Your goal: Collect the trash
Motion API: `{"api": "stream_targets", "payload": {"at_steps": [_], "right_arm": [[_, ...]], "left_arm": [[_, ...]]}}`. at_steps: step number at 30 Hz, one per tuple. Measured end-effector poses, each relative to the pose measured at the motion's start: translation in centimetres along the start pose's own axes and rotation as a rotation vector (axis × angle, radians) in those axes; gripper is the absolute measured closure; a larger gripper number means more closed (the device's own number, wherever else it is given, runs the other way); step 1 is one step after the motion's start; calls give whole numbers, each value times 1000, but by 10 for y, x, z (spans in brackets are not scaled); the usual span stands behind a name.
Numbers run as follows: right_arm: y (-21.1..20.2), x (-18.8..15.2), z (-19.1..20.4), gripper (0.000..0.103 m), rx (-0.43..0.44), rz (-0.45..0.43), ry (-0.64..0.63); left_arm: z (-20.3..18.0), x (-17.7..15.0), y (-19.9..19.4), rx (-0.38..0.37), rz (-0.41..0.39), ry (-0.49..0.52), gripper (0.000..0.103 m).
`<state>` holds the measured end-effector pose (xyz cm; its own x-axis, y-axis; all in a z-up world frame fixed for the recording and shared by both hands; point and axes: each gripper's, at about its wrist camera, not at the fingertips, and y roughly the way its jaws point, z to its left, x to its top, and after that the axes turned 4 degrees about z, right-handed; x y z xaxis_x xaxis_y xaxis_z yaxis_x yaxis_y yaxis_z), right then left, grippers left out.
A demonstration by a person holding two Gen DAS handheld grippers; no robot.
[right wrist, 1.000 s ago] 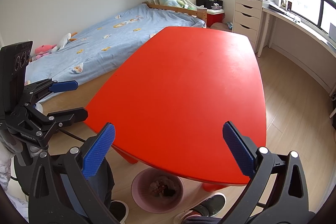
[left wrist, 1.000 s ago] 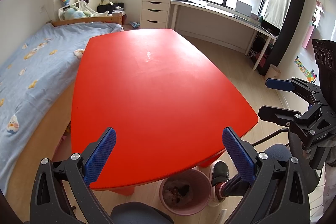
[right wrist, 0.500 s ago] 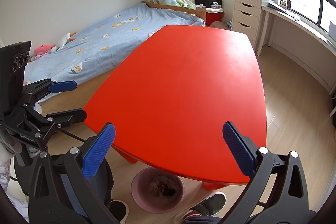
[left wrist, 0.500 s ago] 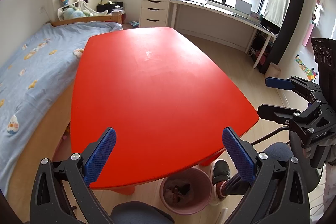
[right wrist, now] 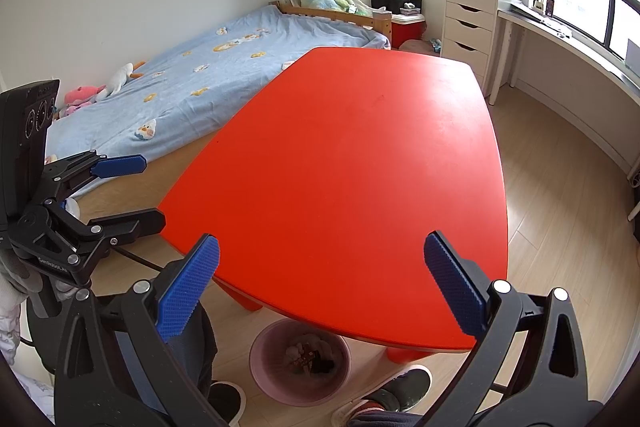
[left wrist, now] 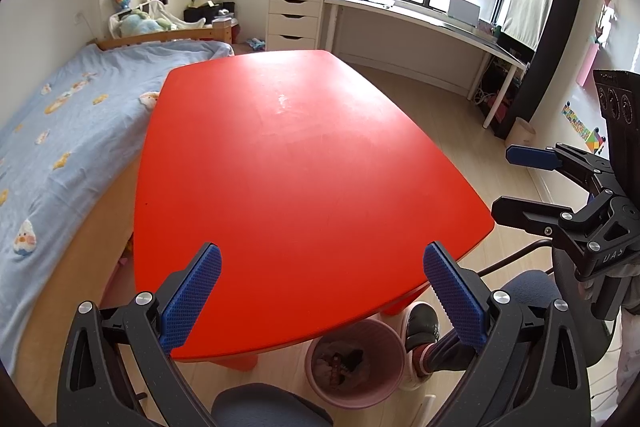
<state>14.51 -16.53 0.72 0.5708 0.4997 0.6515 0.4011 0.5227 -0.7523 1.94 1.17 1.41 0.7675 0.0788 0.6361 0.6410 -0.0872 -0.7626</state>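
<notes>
Tools over red desk (left wrist: 304,163), both spread apart, nothing gripped.
Left tool (left wrist: 320,291) and right tool (right wrist: 320,283) above near edge; pink bin (right wrist: 300,363) with trash (right wrist: 310,357) on floor below them.

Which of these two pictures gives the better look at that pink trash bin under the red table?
The right wrist view: the pink trash bin shows nearly its whole rim and the crumpled trash inside, with only its far edge under the red table. In the left wrist view the pink trash bin is also visible, but more of its far rim is hidden by the table.
</notes>
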Motion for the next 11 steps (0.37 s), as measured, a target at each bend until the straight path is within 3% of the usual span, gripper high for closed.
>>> {"api": "stream_targets", "payload": {"at_steps": [11], "right_arm": [[1, 0, -1, 3, -1, 3, 2]], "left_arm": [[-3, 0, 4, 30, -8, 24, 6]]}}
